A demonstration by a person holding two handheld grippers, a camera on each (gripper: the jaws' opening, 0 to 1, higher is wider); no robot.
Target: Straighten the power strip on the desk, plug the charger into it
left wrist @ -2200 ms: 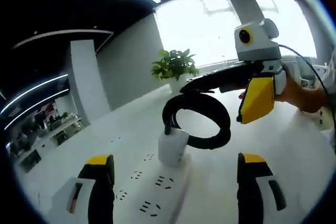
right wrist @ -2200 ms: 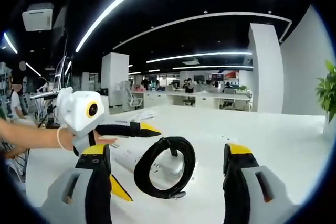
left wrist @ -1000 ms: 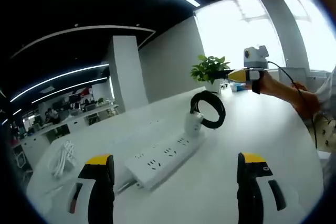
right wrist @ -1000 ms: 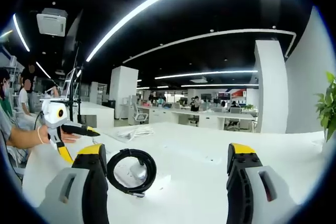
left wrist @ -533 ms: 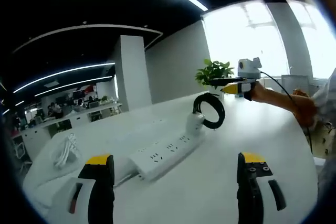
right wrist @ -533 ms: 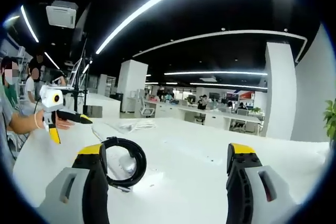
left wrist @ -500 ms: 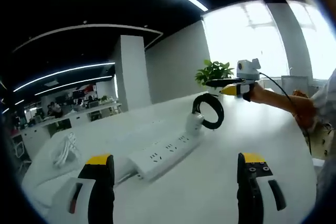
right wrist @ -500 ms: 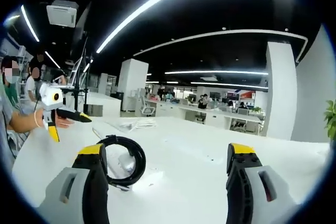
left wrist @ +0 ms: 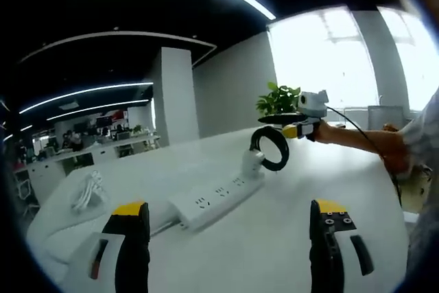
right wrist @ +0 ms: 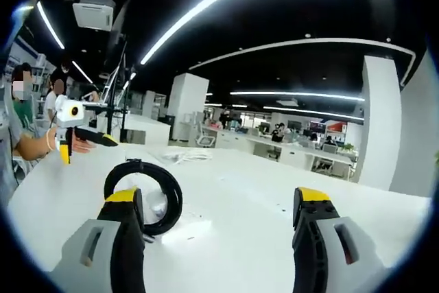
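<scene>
A white power strip [left wrist: 214, 199] lies lengthwise on the white desk [left wrist: 295, 190], ahead of my left gripper [left wrist: 230, 241]. A white charger [left wrist: 252, 164] stands upright on the strip's far end, its black cable coil [left wrist: 271, 149] rising above it. My left gripper is open and holds nothing, well short of the strip. Beyond the coil, a hand holds my right gripper [left wrist: 287, 119]. In the right gripper view, my right gripper [right wrist: 223, 238] is open and holds nothing. The cable coil [right wrist: 145, 195] and charger [right wrist: 160, 208] sit just past its left jaw. The left gripper [right wrist: 88, 135] shows farther left.
A bundle of white cable [left wrist: 86, 193] lies on the desk left of the strip, also seen as the white bundle [right wrist: 189, 156] in the right gripper view. A potted plant [left wrist: 280, 98] stands at the desk's far edge. People [right wrist: 31, 111] stand at the left.
Both grippers have drawn back from the strip and charger, so these look smaller and farther off. The charger stays upright on the strip. Both grippers remain open.
</scene>
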